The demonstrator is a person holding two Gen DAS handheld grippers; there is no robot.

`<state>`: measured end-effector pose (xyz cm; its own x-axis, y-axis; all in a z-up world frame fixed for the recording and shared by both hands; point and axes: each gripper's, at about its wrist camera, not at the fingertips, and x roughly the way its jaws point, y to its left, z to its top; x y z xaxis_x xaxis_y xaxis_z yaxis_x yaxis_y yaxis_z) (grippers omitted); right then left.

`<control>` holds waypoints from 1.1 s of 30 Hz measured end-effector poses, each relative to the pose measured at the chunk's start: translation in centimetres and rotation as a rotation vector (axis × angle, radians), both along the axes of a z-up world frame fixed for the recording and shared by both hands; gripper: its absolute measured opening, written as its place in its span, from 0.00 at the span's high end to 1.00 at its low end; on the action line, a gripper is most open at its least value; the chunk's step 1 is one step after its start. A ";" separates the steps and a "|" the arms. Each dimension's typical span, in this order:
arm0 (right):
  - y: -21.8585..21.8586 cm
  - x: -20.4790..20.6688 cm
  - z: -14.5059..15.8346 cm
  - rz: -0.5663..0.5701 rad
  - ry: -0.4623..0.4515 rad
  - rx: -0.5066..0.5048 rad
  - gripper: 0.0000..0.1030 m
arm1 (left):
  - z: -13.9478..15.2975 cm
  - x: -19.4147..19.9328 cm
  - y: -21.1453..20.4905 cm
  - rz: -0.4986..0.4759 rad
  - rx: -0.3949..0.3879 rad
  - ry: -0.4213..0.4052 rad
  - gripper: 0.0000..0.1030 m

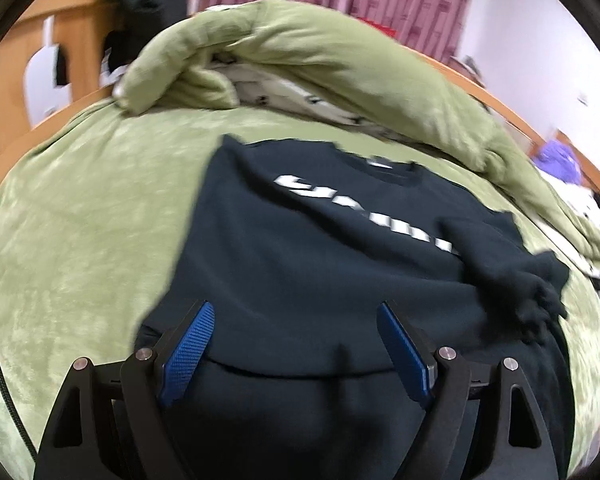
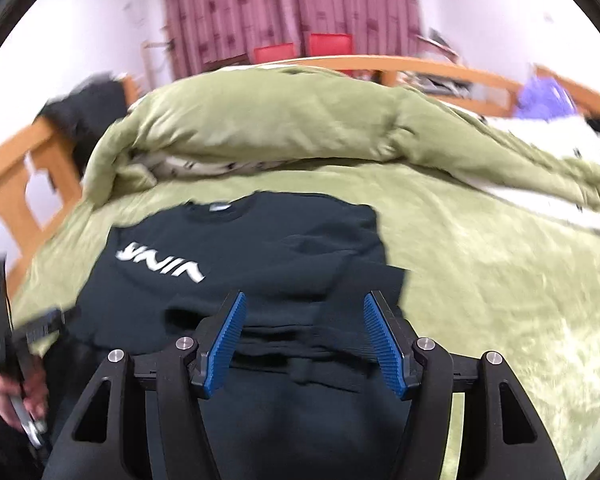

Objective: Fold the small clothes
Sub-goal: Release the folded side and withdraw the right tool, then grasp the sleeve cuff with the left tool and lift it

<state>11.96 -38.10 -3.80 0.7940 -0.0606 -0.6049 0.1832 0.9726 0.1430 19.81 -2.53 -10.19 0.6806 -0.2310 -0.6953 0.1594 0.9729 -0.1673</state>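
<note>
On the green bedcover (image 1: 80, 216): dark sweatshirt (image 1: 300, 248), sleeve folded across at right.
Left gripper (image 1: 296, 312): jaws spread, nothing pinched.
Right gripper (image 2: 304, 300): jaws apart, empty.

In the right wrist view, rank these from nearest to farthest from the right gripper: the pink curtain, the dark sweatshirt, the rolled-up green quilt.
From the right gripper, jaws open with nothing gripped:
1. Dark sweatshirt, directly below and ahead, spread on the green bed cover.
2. Rolled-up green quilt, heaped across the bed beyond the sweatshirt's collar.
3. Pink curtain, at the back wall past the wooden bed frame.
</note>
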 end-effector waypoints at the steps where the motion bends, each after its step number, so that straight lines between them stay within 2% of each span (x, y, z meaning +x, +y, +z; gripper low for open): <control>1: -1.2 -0.3 0.2 -0.017 -0.005 0.013 0.41 | 0.3 -0.3 -0.9 -0.019 0.004 -0.006 0.21; 9: -6.2 -3.5 1.9 -0.075 -0.025 -0.087 0.41 | 3.1 -2.9 -13.1 -0.239 0.081 -0.076 0.21; 13: -9.1 -5.9 2.8 -0.127 -0.048 -0.126 0.41 | 3.9 -3.7 -20.0 -0.341 0.065 -0.079 0.21; 19: -13.6 -9.1 2.5 -0.207 -0.075 -0.149 0.41 | 2.4 -4.5 -28.9 -0.486 0.075 -0.052 0.21; 25: -18.7 -10.8 1.1 -0.230 -0.074 0.009 0.41 | -0.4 -4.4 -34.0 -0.519 0.186 -0.034 0.21; 29: -20.4 -11.2 0.3 -0.252 -0.073 0.044 0.41 | -1.7 -3.9 -35.0 -0.491 0.263 -0.016 0.20; 33: -21.1 -11.4 -0.3 -0.251 -0.073 0.070 0.41 | -2.6 -3.3 -34.5 -0.454 0.275 0.014 0.21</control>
